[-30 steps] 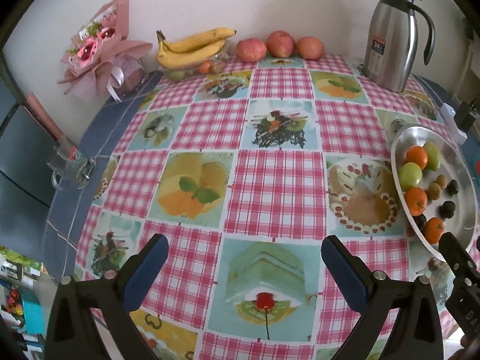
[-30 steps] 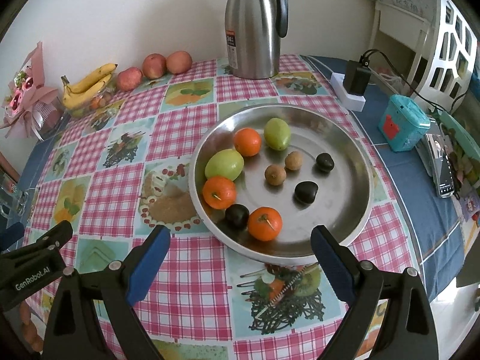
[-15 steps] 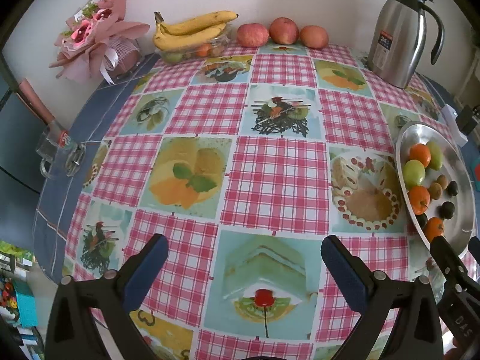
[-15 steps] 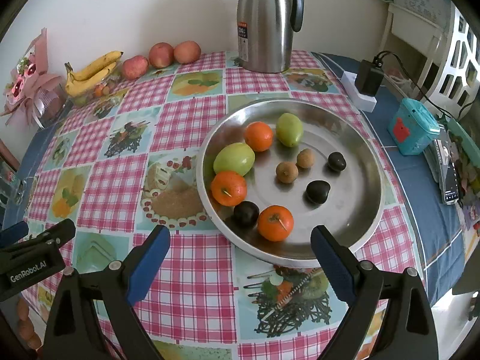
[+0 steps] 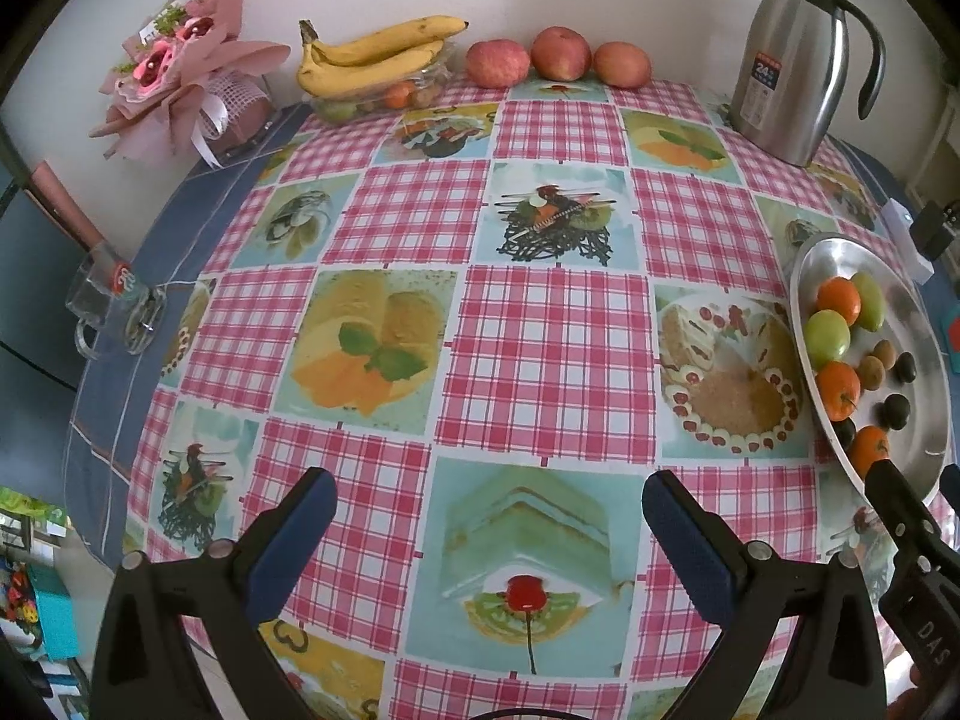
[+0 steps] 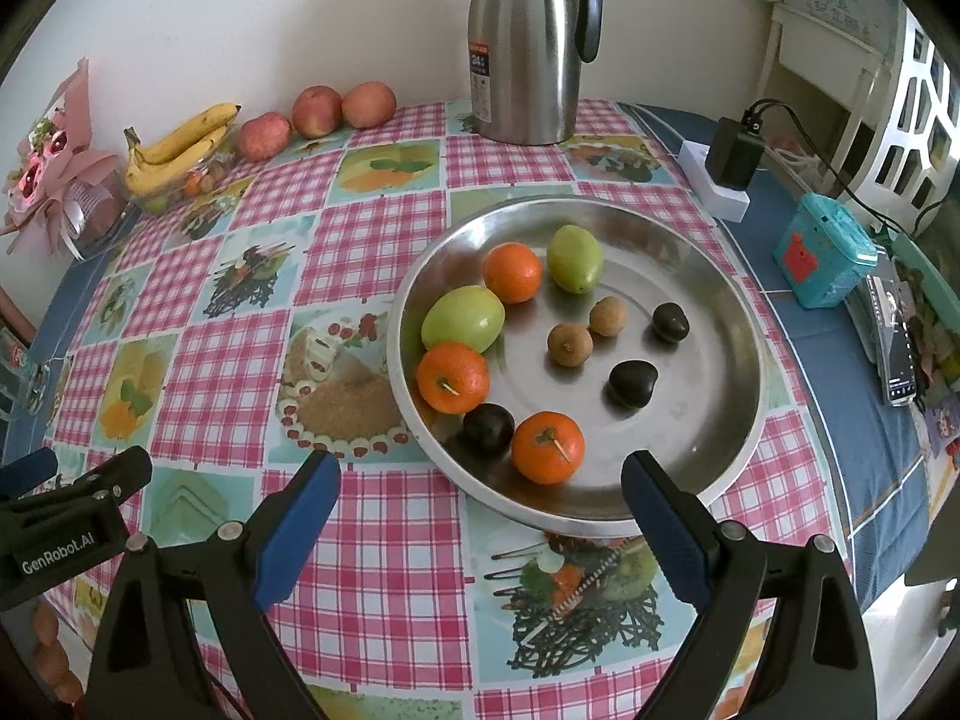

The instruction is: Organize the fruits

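Both the left claw point(image 5: 489, 531) and the right claw point(image 6: 480, 510) hung wide and empty over the checked surface point(image 6: 384, 516), the steel tray point(image 6: 729, 420) of oranges point(image 6: 547, 447), green fruits point(image 6: 462, 318) and dark plums point(image 6: 631, 383) just ahead of the right claw, bananas point(image 6: 177, 147) and apples point(image 6: 316, 112) far beyond.

Left of the steel tray point(image 6: 708, 468), the checked tablecloth point(image 5: 540, 348) lies bare all the way to the far wall, wide room to pass. Beyond the tray a steel jug point(image 6: 528, 48) stands upright and blocks the far side; to the tray's right a charger block point(image 6: 729, 162), teal box point(image 6: 822, 258) and phone point(image 6: 897, 348) crowd the blue edge. Inside the tray, fruit packs the left half, three oranges point(image 6: 546, 447), two green fruits point(image 6: 462, 318) touching or just beside each other, while the right half is bare metal.
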{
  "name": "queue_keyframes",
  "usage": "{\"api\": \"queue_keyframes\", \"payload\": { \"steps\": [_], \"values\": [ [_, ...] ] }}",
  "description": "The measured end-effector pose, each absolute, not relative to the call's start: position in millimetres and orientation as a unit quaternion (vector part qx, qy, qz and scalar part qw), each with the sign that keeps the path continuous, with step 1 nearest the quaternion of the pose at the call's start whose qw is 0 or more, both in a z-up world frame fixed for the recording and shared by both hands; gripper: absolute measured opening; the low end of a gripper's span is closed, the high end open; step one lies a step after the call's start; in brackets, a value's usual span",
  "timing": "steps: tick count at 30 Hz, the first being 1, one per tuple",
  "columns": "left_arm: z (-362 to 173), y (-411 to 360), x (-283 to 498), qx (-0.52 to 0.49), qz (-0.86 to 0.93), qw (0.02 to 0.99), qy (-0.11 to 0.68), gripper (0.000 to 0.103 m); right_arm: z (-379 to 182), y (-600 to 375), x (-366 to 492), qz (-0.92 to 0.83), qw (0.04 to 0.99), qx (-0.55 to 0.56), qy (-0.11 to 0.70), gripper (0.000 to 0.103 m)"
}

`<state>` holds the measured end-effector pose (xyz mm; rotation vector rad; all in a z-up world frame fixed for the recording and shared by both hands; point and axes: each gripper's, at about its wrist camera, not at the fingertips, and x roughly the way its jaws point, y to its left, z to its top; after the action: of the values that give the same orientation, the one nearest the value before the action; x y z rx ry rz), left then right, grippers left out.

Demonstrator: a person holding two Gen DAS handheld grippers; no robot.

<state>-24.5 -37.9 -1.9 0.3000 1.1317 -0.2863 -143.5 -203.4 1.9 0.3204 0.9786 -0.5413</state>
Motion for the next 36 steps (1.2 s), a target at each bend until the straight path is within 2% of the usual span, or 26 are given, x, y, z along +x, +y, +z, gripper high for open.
{"api": "queue_keyframes", "payload": {
  "steps": [36],
  "values": [
    [-4.0,-38.8,-23.1,0.140,-0.137,0.821,0.536,0.103,-1.6,-200.9,-142.1,-0.256,0.834,0.153,0.464,0.095]
  ]
}}
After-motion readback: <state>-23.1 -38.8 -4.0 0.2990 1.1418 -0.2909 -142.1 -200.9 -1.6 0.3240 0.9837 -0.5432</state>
